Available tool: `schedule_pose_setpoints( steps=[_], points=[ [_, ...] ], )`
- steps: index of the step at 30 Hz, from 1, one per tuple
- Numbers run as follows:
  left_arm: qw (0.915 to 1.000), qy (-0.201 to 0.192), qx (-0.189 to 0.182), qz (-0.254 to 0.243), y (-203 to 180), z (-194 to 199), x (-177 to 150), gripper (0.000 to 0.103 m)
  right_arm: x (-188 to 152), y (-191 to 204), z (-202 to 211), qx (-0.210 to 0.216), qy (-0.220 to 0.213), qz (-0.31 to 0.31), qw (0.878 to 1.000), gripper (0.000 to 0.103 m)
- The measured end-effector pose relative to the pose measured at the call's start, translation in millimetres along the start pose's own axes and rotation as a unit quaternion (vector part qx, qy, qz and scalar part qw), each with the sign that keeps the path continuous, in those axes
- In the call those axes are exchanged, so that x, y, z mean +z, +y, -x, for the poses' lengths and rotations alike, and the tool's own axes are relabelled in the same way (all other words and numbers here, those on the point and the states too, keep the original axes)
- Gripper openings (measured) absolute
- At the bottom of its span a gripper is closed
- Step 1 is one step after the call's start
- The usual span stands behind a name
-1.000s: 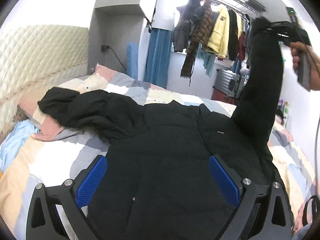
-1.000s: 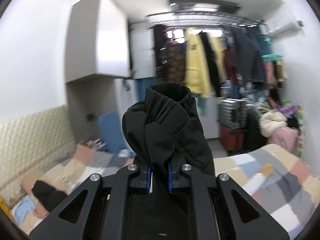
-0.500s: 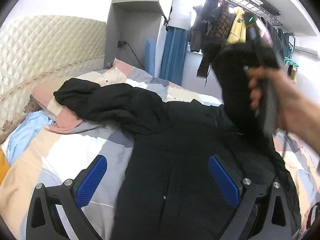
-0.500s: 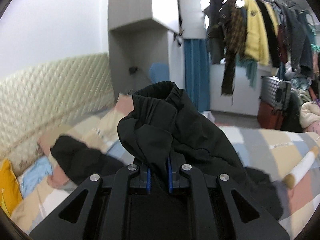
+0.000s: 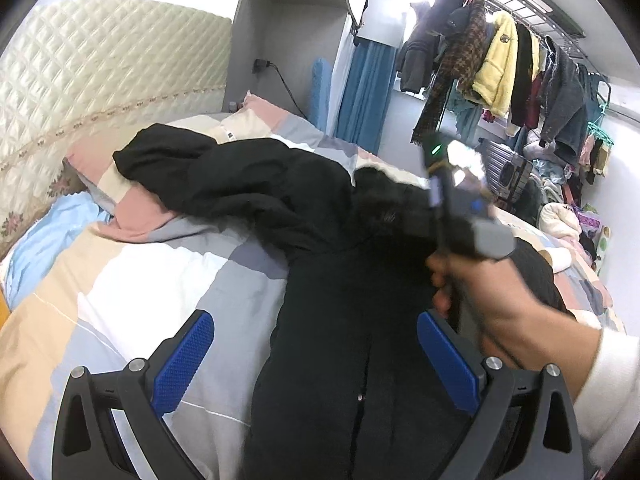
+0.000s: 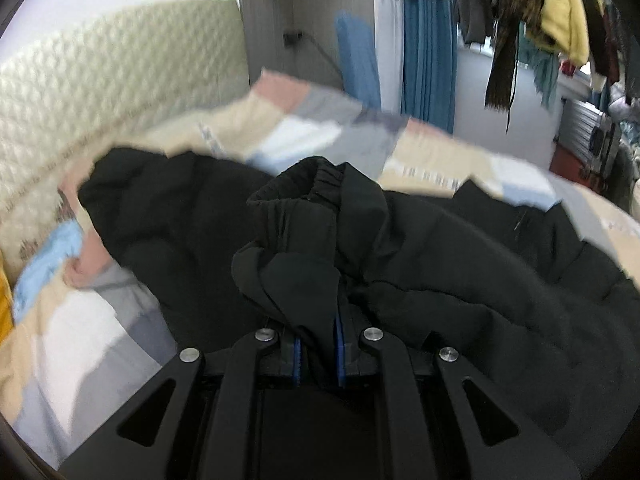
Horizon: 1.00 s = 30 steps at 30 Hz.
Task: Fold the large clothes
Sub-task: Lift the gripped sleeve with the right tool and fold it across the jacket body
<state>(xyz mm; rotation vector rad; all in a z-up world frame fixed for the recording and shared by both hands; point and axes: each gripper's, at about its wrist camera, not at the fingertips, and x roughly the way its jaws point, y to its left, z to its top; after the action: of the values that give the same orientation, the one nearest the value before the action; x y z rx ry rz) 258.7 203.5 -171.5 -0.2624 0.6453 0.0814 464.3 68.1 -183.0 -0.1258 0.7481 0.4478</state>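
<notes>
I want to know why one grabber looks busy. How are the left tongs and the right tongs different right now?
The left tongs are wide open and hold nothing; the right tongs are pinched shut on the black jacket's sleeve cuff. The left tongs hover above the jacket body; the right tongs carry the sleeve over it. Both have blue pads and black frames.

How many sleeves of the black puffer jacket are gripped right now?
1: the right gripper pinches one sleeve cuff; the other sleeve lies on the pillow, ungripped.

Black puffer jacket (image 5: 320, 264) front-up across patchwork bed; one sleeve lifted
</notes>
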Motion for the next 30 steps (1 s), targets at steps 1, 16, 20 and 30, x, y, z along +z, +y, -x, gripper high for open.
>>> schedule_pose_setpoints(
  steps=[1, 16, 20, 30],
  points=[
    [1.0, 0.002, -0.001, 0.002, 0.8, -2.1, -0.2, 0.102, -5.1, 1.5, -8.7, -0.003, 0.01, 0.002, 1.0, 0.013],
    [0.9999, 0.012, -0.004, 0.01, 4.8, -17.9, -3.2, 0.102, -22.4, 21.1, -24.0, -0.035, 0.061, 0.023, 0.997, 0.017],
    [1.0, -0.001, -0.006, 0.005, 2.9, -9.8, -2.8, 0.102, -19.0, 23.1, -2.7, -0.022, 0.067, 0.016, 0.997, 0.02],
    [0.9997, -0.016, -0.013, 0.008, 0.6, 7.9, -4.3, 0.102, -11.2, 24.5, 84.5, -0.005, 0.02, 0.04, 0.999, 0.072]
  ],
)
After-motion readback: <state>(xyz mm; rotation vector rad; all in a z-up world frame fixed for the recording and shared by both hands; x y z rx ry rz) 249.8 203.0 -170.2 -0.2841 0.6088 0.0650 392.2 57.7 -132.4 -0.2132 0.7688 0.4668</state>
